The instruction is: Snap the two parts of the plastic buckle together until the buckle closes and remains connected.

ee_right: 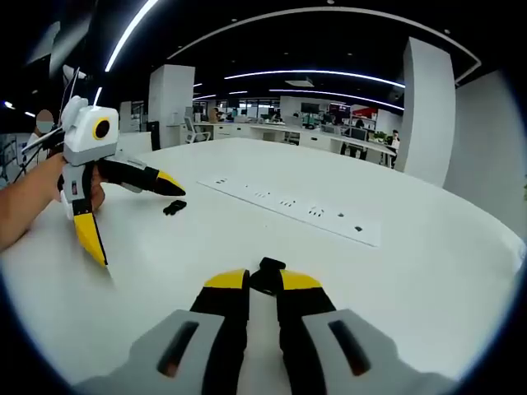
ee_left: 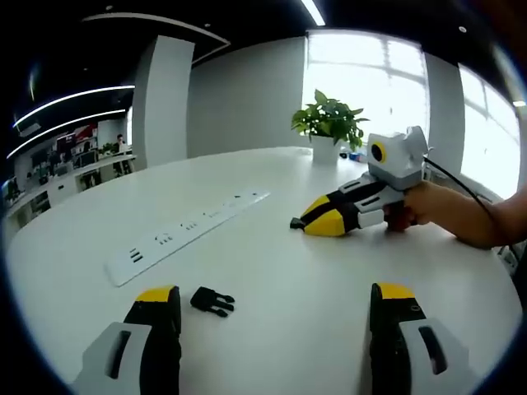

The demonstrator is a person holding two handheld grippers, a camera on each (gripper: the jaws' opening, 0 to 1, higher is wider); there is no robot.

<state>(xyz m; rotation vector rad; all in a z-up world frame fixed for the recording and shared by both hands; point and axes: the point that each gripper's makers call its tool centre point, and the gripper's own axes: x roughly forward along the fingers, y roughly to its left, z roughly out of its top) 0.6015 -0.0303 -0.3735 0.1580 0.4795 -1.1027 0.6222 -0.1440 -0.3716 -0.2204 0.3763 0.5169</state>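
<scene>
On the white table [ee_left: 272, 271], a long power strip [ee_left: 188, 230] lies mid-surface. The left gripper [ee_left: 276, 309] hovers with jaws spread wide and empty; a black pronged buckle half [ee_left: 212, 301] lies just beside its left jaw, prongs pointing toward the right gripper [ee_right: 262, 282], which pinches the other buckle piece [ee_right: 265, 276], jaws nearly closed.

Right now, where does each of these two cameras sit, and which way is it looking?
Left gripper view: rides the left gripper, open over a buckle part, facing the right gripper and a hand.
Right gripper view: rides the right gripper, shut on a buckle part, facing the left gripper.
Shared: white table, inset socket strip.
</scene>
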